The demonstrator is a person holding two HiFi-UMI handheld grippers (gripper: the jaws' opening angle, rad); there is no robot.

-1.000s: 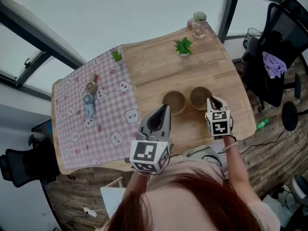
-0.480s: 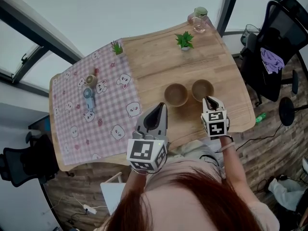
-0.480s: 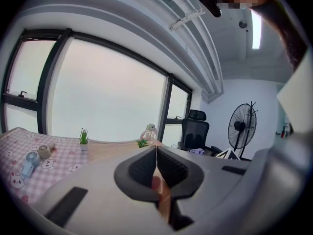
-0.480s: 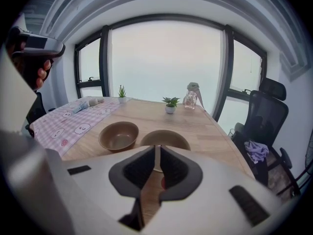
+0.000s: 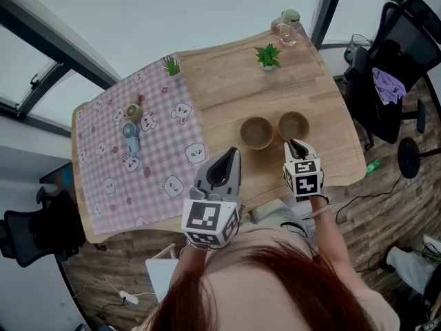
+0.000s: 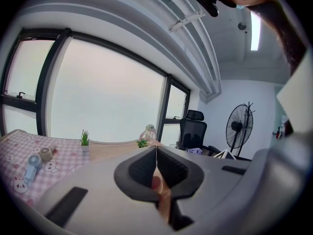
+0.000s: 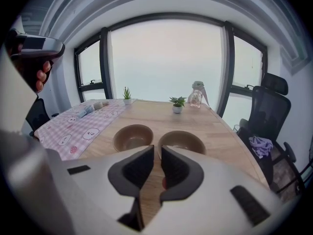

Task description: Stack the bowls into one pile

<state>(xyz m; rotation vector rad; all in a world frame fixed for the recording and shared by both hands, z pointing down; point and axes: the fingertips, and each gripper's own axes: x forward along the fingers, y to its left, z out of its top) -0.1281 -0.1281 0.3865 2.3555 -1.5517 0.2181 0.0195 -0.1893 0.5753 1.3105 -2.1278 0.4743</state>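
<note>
Two brown bowls stand side by side on the wooden table, the left bowl (image 5: 256,132) (image 7: 133,137) and the right bowl (image 5: 294,125) (image 7: 182,142), both empty and upright. My right gripper (image 5: 295,144) (image 7: 157,151) hovers just short of the right bowl's near rim. Its jaws are opening, with a narrow gap and nothing between them. My left gripper (image 5: 231,154) (image 6: 156,151) is held over the table's near part, to the left of and short of the left bowl. Its tips meet and it holds nothing.
A pink checked cloth (image 5: 138,157) covers the table's left part, with a small blue fan (image 5: 130,135) on it. Two small potted plants (image 5: 268,56) (image 5: 171,65) and a glass jar (image 5: 288,27) stand along the far edge. An office chair (image 5: 393,81) is at the right.
My right gripper has slid left, from beside the right bowl's rim to just in front of it, and its jaws have parted a little. The left gripper has drifted slightly, still shut.
</note>
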